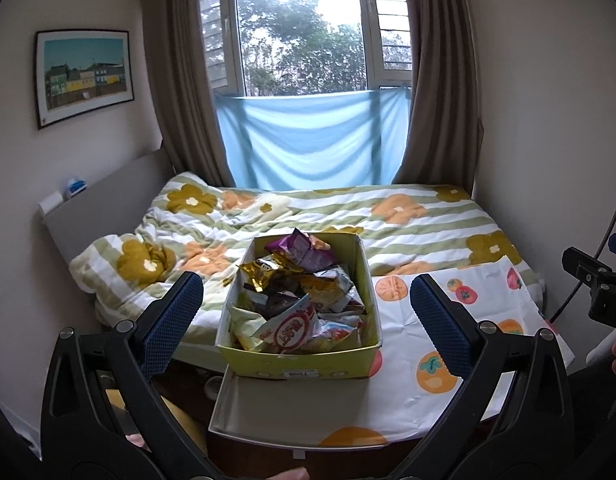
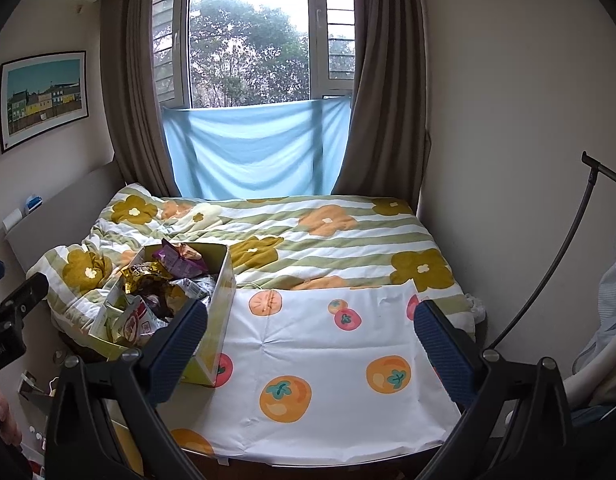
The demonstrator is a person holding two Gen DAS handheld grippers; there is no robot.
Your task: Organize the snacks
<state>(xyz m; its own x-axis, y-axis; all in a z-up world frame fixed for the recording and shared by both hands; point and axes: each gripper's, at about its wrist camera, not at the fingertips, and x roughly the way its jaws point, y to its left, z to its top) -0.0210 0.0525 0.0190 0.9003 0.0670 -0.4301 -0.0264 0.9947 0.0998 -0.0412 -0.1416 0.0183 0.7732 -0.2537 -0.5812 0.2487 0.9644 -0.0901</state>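
Room: bedroom with a window point(image 1: 304, 40) at the top centre of both views, brown curtains point(image 1: 176, 80) on either side, and a blue cloth point(image 1: 311, 140) hung across the lower pane.
Wall: framed picture point(image 1: 84, 74) of coloured houses at the upper left.
Bed point(image 2: 327, 236): striped quilt with yellow and orange flowers fills the middle of both frames.
Sheet point(image 2: 327, 364): white, printed with orange fruit, spread over the near part of the bed.
Box point(image 1: 367, 280): yellow-green cardboard, open at the top, at the centre of the left wrist view and at the left-centre of the right wrist view, its base on the fruit-print sheet.
Snacks point(image 1: 300, 300): crumpled packets heaped inside the box; a purple packet point(image 1: 304, 250) sticks up at the far end.
Left gripper point(image 1: 306, 312): jaws wide apart, empty, framing the box.
Right gripper point(image 2: 309, 332): jaws wide apart, empty, over the sheet, to the right of the box.
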